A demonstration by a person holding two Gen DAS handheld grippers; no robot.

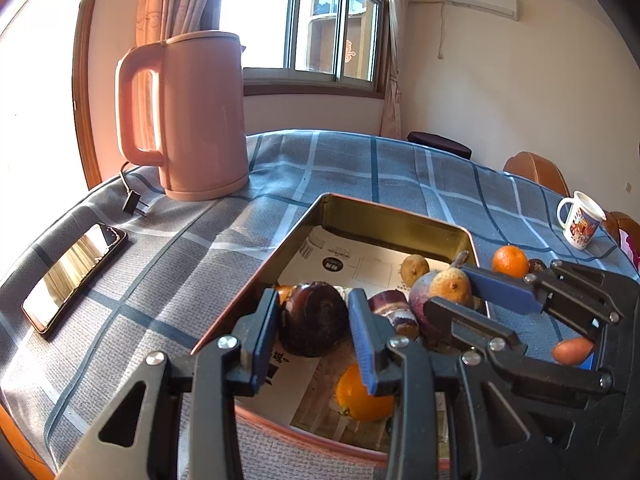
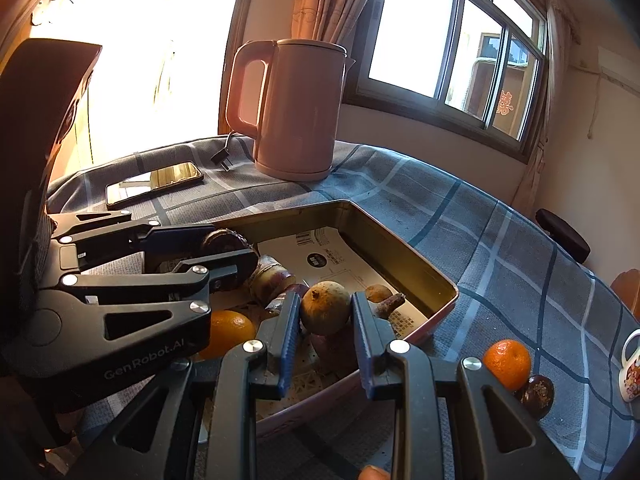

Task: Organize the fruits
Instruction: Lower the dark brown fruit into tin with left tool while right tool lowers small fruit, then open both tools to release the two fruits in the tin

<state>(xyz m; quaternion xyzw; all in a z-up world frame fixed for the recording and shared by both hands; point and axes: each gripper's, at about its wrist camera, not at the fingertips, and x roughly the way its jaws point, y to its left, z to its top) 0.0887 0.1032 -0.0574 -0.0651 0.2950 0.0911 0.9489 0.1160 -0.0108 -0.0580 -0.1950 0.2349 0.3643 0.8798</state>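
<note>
A round worktop (image 1: pixel 168 264) under a woven blue-grey check cloth carries a shallow rectangular metal tin (image 2: pixel 424 276), brassy inside, pink outside, lined with printed paper, near the front edge. A tall, smooth pink plastic kettle (image 1: pixel 200 116) stands behind it, its loose plug beside a glossy phone (image 1: pixel 76 272). Both grippers reach into the tin. The left gripper (image 1: pixel 314 320) has its blue ribbed fingers (image 1: pixel 362 332) closed narrowly on a dark purple, round, leathery fruit (image 1: pixel 312 324). The right gripper (image 2: pixel 326 320) has its fingers set against either side of a dull tan, rough-skinned round fruit (image 2: pixel 325 306); whether it rests on the fruit below or hangs in the grip is hard to tell. Other pieces already lie in the tin: a glossy orange (image 1: pixel 360 396), a purple cut chunk (image 1: pixel 394 312) and a small brown fruit (image 2: pixel 378 293). Outside on the cloth, to the right, wait a dimpled tangerine (image 2: pixel 507 363), touching a small dark wrinkled fruit (image 2: pixel 535 394). Risks, judged from this: the grippers are crowded close and could knock together; round fruit released onto the heap could roll or bruise; a bump could slide the light tin on the cloth toward the printed mug (image 1: pixel 582 220).
</note>
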